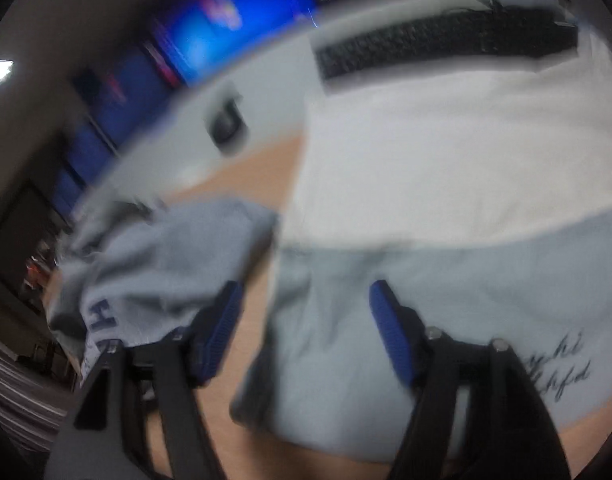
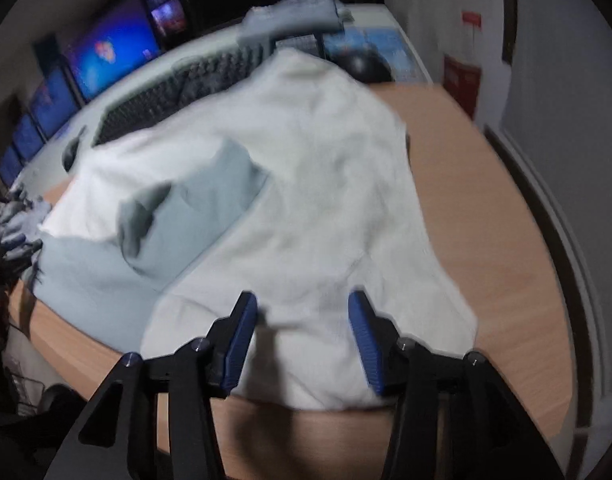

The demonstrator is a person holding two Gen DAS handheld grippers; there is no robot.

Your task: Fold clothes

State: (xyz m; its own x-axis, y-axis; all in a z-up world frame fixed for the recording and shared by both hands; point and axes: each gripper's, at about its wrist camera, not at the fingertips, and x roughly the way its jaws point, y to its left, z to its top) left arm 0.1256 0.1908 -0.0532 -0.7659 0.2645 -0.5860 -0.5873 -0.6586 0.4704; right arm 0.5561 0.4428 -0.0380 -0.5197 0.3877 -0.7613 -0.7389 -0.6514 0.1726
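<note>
White garment (image 2: 314,184) just ahead of right gripper (image 2: 301,340) — jaws apart.

- The crumpled grey garment (image 1: 153,264) near the left edge of the wooden desk (image 1: 257,168) carries dark blue block letters; only one "H" can be read.
- The light grey shirt (image 1: 346,320) has dark handwritten script in two lines at its right part; it is too blurred to read.
- Nothing readable on the red wall signs (image 2: 462,80).

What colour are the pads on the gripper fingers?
Blue pads, on black fingers; clearest in the right wrist view.
</note>
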